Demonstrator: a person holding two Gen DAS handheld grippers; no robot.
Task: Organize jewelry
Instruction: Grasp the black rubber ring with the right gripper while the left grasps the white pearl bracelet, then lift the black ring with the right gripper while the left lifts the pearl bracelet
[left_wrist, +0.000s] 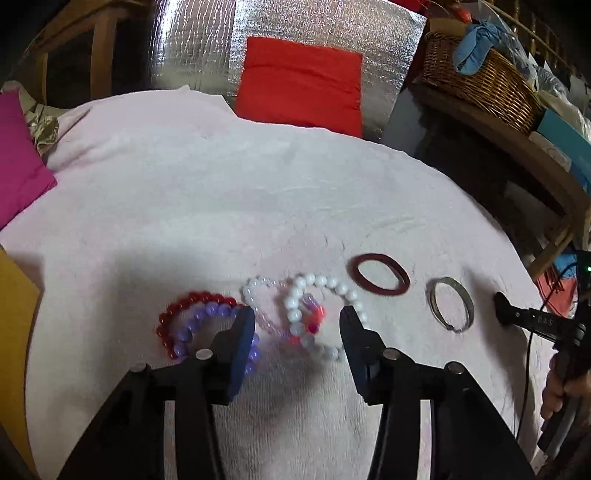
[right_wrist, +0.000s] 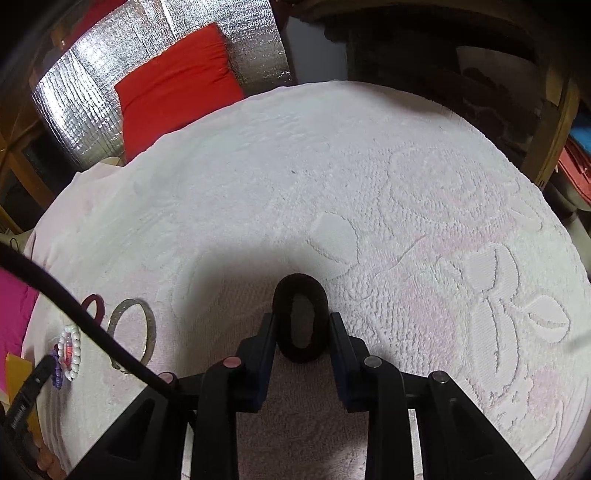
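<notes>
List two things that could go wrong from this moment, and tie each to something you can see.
1. The left gripper is open over a tangle of white pearl-bead bracelets; closing may lift several at once.
2. The right gripper pinches a dark fuzzy ring only by its sides; it may slip out onto the pale towel.

White embossed towel (left_wrist: 229, 192) carries bead bracelets (left_wrist: 295, 314), maroon bangle (left_wrist: 380, 275), silver bangle (left_wrist: 450, 304), dark ring (right_wrist: 301, 323)
</notes>
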